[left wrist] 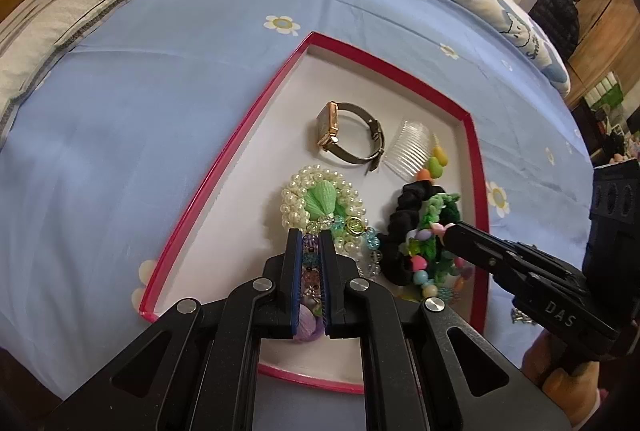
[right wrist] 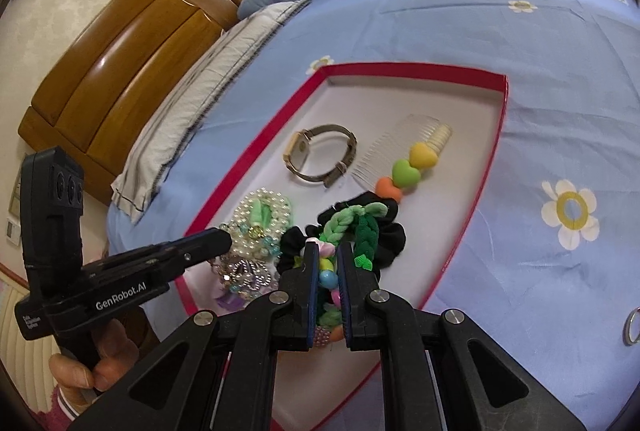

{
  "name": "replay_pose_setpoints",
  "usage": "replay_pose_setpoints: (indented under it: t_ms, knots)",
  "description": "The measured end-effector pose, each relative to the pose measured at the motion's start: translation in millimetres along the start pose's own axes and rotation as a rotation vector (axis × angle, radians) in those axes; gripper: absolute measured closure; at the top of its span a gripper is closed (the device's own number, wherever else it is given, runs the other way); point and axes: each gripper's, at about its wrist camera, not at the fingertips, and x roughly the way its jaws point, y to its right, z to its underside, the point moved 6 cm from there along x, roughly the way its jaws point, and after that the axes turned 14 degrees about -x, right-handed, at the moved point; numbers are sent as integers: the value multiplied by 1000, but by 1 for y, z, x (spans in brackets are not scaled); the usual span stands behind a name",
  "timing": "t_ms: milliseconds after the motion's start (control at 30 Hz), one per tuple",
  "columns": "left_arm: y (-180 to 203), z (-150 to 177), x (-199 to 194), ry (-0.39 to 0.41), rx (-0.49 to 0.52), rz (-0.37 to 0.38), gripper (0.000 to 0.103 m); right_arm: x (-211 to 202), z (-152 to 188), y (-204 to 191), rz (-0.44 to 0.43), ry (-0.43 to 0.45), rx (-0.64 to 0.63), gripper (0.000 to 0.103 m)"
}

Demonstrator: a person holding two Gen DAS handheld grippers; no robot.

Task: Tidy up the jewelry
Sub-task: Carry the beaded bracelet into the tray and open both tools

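Setting: a shallow red-rimmed tray (left wrist: 244, 135) with a white floor lies on a blue, flower-printed bed sheet (left wrist: 120, 151); a wooden headboard (right wrist: 132, 43) stands at the far left.
Left gripper (left wrist: 311, 243): jaws clenched on a strand of purple and clear beads (left wrist: 310, 259), low over the near left part of the tray.
Right gripper (right wrist: 328, 263): jaws clenched on a string of pastel beads (right wrist: 326, 273), directly over the scrunchie heap at the near right of the tray.
Pearl cluster (left wrist: 320, 203): loops of cream pearls around a ribbed green shell, near left; judged light and limp, prone to slip and tangle, best taken by a single loop.
Scrunchies (right wrist: 360, 231): black gathered cloth under green braided cord; soft and compressible, so any fold should give a sure hold.
Watch (left wrist: 348, 133): gold-toned square case on a grey mesh strap, lying on its side mid-tray; case rigid and likely scratch-prone, so the strap is the safer place to grip.
Comb (right wrist: 392, 147): clear plastic with fine teeth, far right of the watch; judged stiff but brittle, best held by the spine.
Heart clip (right wrist: 406, 171): yellow, green and orange matte hearts in a row, touching the comb.
Ring (right wrist: 632, 325): silver band on the sheet, outside the tray at the right.
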Motion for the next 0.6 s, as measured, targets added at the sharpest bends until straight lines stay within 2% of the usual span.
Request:
replay_pose_setpoints:
  t_ms: [600]
  knots:
    - [1,1,3,4,15,-41,96,-2,0,4,19,2,8,89]
